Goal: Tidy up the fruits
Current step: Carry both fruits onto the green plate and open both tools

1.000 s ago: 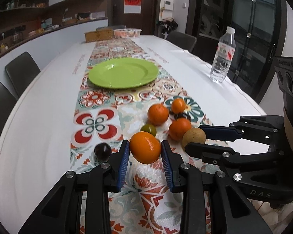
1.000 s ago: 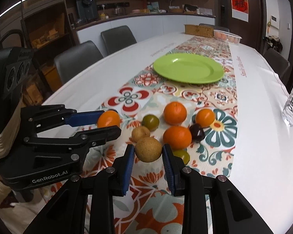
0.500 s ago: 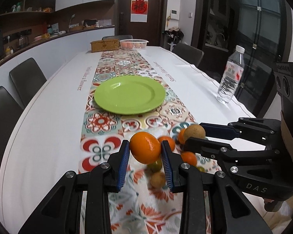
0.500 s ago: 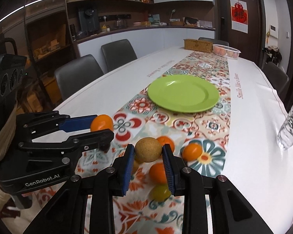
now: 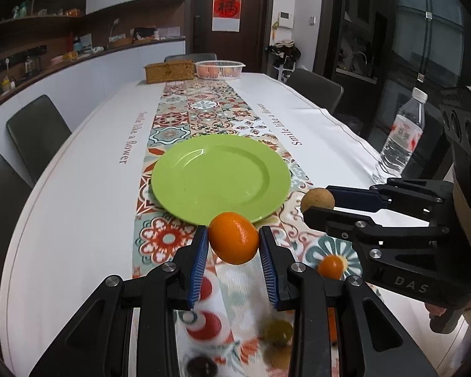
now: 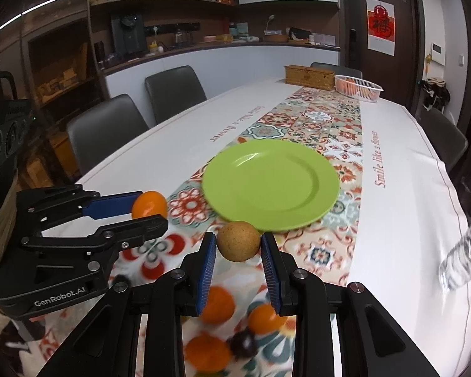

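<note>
My left gripper [image 5: 234,243] is shut on an orange mandarin [image 5: 234,238] and holds it in the air just short of the near rim of the green plate [image 5: 219,179]. My right gripper [image 6: 238,246] is shut on a round tan fruit [image 6: 238,241], also just short of the plate [image 6: 270,182]. Each gripper shows in the other's view: the right one [image 5: 317,202] to the right, the left one [image 6: 149,205] to the left. Several oranges [image 6: 216,304], a dark fruit [image 6: 243,344] and a green fruit [image 5: 278,331] lie on the patterned runner below.
A water bottle [image 5: 402,138] stands at the table's right edge. A woven box [image 5: 169,70] and a white basket [image 5: 219,69] sit at the far end of the table. Grey chairs [image 5: 37,132] line both sides.
Both grippers have lifted their fruits off the runner and carried them forward to the plate's near rim. The loose fruits now lie below and behind the fingers.
</note>
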A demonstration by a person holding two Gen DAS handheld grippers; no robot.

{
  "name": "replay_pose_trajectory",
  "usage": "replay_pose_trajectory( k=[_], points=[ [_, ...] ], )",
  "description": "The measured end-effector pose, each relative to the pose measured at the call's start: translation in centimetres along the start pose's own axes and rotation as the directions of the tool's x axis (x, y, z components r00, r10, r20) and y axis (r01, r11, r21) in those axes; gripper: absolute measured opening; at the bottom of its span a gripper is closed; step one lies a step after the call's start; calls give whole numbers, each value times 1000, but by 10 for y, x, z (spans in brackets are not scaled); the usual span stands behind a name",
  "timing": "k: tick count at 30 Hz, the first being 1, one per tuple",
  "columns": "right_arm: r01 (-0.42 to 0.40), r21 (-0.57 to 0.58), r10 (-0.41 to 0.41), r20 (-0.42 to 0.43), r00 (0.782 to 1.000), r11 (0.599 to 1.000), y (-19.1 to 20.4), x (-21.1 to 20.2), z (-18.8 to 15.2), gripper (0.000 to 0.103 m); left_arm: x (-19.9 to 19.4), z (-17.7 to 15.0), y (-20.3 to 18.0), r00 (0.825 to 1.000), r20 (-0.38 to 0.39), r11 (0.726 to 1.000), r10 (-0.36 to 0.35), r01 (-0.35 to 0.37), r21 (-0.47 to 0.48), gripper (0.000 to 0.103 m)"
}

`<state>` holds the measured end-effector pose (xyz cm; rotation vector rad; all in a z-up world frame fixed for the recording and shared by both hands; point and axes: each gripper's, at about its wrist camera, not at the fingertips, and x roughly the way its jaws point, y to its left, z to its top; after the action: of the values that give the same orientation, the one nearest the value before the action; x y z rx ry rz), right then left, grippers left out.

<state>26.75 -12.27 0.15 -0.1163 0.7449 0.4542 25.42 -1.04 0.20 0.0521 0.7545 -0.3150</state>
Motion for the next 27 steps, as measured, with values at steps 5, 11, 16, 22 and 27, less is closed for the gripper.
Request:
replay_pose_trajectory(
  k=[5, 11, 16, 22, 27],
  points=[
    [12, 7, -12, -45, 999, 1000, -15, 28, 18, 31, 26, 19, 11, 1000, -30, 1000, 3, -3, -3, 32],
    [23, 20, -20, -98, 995, 1000, -30, 59, 30, 31, 60, 30, 23, 996, -89, 1000, -5, 4, -6, 32],
    [26, 25, -23, -134, 991, 999, -37, 80, 32, 31, 81, 33, 27, 990, -135, 999, -32, 29, -26, 32],
    [16, 35, -10, -156, 988, 999, -44, 95, 34, 31, 94, 36, 29, 988, -153, 999, -28, 24, -27, 33],
    [26, 44, -19, -149, 989, 999, -45, 95, 34, 41, 84, 34, 31, 993, -119, 999, 28, -30, -14, 44]
  ],
)
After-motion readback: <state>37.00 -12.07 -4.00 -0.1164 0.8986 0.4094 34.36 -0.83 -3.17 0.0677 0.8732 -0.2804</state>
